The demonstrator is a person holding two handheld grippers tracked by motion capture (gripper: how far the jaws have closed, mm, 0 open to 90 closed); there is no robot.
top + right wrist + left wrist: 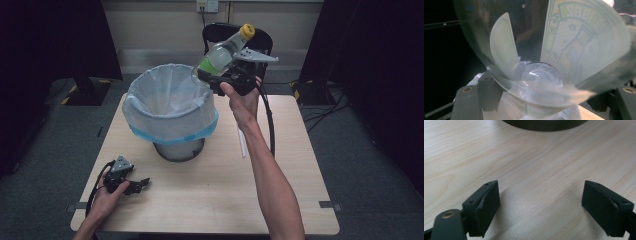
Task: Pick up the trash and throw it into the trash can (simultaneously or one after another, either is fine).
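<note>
Right gripper [216, 76] clenched on clear plastic bottle [225, 50], tilted above lined bin [170, 107]. Left gripper [137, 185] released, resting on table [210, 185].

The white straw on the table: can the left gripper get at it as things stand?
Probably not directly. The left gripper, jaws open, rests near the table's front left; the white straw lies beyond the lined bin, with the right forearm across the way.
</note>
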